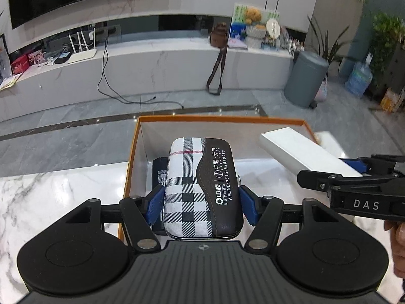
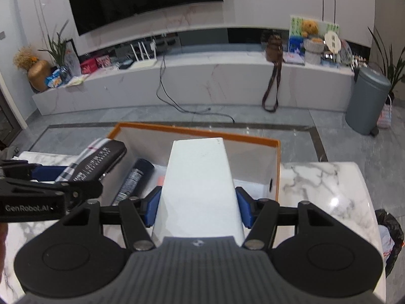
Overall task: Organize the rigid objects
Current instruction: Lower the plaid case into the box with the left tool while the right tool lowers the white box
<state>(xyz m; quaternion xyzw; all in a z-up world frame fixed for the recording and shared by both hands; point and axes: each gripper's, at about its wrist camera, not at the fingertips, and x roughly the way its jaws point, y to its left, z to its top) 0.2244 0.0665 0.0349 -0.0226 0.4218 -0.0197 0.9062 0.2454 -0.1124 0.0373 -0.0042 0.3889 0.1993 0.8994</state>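
Plaid-and-brown zip case [image 1: 202, 187], plain white box [image 2: 200, 185], orange-rimmed carton [image 1: 217, 119]

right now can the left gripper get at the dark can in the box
Probably not as things stand. The left gripper is shut on the plaid case, so its jaws are full. The can lies on the floor of the box, open from above, but the case hangs over it.

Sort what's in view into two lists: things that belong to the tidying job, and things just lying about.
Part of the job:
- plaid case, held in the left gripper
- white box, held in the right gripper
- orange-rimmed box
- dark can lying inside it

Just lying about:
- grey bin
- router
- brown bag
- loose cable
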